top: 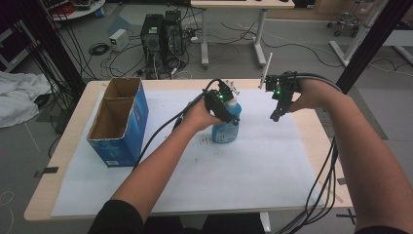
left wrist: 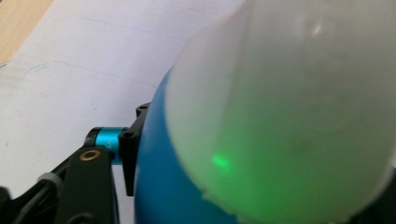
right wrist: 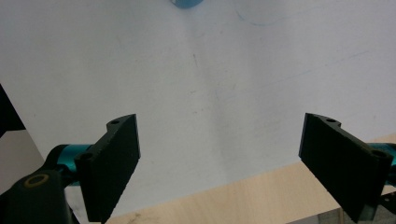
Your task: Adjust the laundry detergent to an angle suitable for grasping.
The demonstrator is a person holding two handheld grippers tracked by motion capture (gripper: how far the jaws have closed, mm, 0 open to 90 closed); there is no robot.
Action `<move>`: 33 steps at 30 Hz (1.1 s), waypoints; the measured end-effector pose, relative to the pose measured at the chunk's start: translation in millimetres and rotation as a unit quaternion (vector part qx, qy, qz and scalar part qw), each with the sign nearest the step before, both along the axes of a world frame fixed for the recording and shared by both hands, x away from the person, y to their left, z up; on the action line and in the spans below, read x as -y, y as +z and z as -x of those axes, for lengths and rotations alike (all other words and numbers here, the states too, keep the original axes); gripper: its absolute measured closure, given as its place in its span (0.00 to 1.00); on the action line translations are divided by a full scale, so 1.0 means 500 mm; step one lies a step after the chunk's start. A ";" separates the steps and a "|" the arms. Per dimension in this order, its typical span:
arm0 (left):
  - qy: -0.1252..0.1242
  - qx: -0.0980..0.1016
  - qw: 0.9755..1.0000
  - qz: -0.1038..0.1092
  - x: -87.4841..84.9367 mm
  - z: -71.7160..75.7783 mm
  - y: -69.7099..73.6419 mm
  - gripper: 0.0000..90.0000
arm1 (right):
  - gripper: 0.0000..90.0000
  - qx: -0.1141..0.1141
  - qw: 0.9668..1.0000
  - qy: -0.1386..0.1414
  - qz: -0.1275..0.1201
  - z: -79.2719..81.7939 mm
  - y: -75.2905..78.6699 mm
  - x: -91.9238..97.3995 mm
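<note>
Now the left gripper (top: 225, 106) grasps the blue bottle (top: 226, 127).
Its jaws are clamped on the bottle, which stands upright on the white paper (top: 253, 165) near the table's middle; farther right, the right gripper (top: 278, 113) hangs with its jaws wide apart, holding nothing.

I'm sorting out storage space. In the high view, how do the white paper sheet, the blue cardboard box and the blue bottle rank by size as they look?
1. White paper sheet, largest by far.
2. Blue cardboard box.
3. Blue bottle, smallest, partly hidden by the left gripper shut on it.
</note>
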State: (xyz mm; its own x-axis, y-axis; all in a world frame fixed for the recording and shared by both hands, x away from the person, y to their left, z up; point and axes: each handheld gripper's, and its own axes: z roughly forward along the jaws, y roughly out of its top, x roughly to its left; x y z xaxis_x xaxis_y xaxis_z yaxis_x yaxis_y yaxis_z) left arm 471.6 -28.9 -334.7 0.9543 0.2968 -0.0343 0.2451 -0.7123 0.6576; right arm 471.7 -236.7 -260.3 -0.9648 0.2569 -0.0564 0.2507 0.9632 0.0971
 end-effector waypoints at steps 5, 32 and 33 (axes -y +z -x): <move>-0.005 0.013 1.000 -0.013 0.001 0.002 0.002 0.45 | 0.13 -0.001 1.000 0.001 0.000 -0.001 -0.001 -0.002; -0.017 0.018 1.000 -0.011 -0.032 0.029 0.054 0.47 | 0.13 -0.003 1.000 0.000 0.002 -0.002 -0.006 -0.009; -0.020 0.018 1.000 -0.012 -0.034 0.032 0.058 0.47 | 0.13 -0.003 1.000 0.001 0.003 -0.002 -0.006 -0.009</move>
